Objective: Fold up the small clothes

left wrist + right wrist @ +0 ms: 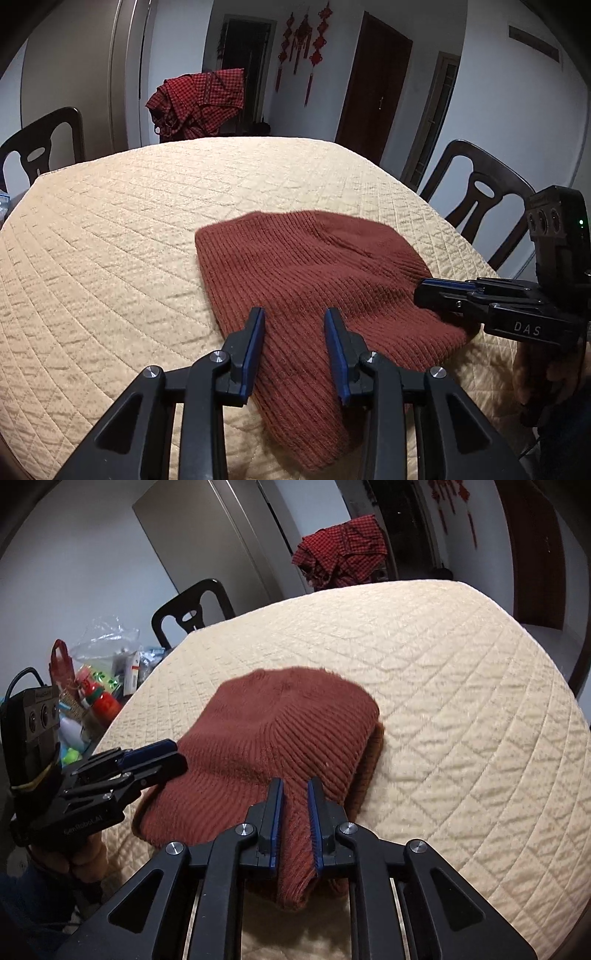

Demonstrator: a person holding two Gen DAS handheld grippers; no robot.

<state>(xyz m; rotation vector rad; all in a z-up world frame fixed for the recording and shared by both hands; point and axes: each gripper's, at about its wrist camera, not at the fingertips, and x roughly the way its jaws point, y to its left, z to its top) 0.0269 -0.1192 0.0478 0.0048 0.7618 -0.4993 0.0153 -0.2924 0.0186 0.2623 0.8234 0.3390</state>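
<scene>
Knit beanie [310, 273] lies folded on the quilted surface [110, 229]; left gripper [294, 317] jaws spread above it, right gripper [295, 786] jaws slightly parted astride its edge.

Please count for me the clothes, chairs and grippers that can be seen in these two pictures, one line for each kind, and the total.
Clothes: 2, the rust-brown ribbed knit hat on the cream quilted table cover and the red checked garment heaped behind the table.
Dark wooden chairs: 2, the other at the left.
Grippers: 2, left gripper and right gripper.
Total: 6
</scene>
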